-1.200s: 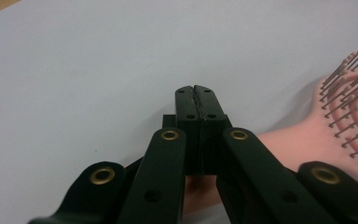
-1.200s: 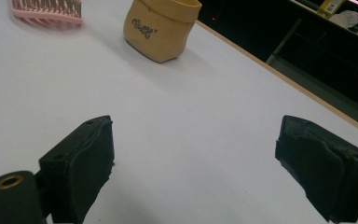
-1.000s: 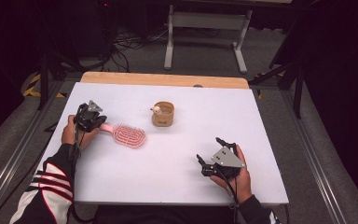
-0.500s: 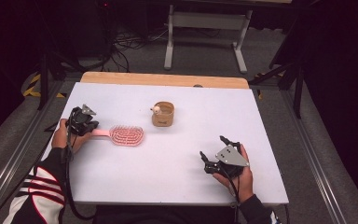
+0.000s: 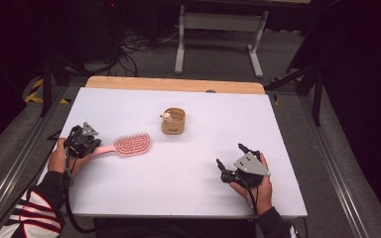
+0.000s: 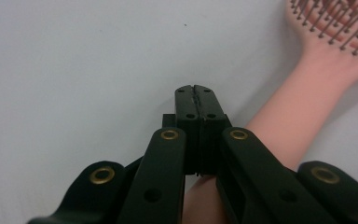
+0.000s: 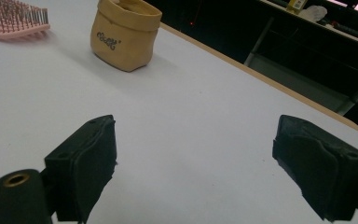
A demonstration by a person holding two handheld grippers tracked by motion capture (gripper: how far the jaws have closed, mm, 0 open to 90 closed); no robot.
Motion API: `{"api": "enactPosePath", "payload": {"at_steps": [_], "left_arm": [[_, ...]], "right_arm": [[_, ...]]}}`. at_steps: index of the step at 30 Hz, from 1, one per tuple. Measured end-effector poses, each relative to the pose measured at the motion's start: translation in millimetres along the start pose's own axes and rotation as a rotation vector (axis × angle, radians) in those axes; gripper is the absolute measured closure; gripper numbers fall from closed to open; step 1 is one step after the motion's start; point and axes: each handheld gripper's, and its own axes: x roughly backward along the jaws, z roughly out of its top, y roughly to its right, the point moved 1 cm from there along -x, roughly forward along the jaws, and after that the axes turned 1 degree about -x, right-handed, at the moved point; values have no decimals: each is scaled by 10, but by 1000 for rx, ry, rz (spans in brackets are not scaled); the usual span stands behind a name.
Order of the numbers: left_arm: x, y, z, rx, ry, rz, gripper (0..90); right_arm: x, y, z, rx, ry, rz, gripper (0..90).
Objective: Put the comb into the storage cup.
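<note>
Brush (image 5: pixel 128 145) now further L vs 1 s ago, dragged w/ L gripper (image 5: pixel 90 145). L jaws pressed together above handle, nothing between; brush seems released. R gripper (image 5: pixel 232 161) gapes wide, empty.

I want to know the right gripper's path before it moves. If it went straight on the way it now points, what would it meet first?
Probably nothing soon: the right gripper stands open over bare table. The tan pouch lies left of that line, though depth is hard to judge.
</note>
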Motion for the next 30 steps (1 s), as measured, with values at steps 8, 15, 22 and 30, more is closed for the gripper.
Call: {"api": "enactPosePath", "payload": {"at_steps": [8, 15, 22, 30], "left_arm": [[81, 80, -84, -2, 9, -39, 900], [174, 183, -174, -13, 21, -83, 900], [278, 318, -283, -35, 34, -106, 900], [377, 423, -378, -53, 38, -138, 900]], "right_arm": [[-35, 61, -29, -23, -12, 0, 138], [-37, 63, -28, -18, -13, 0, 137], [-96, 65, -13, -9, -13, 14, 137], [-150, 67, 8, 9, -9, 21, 136]]}}
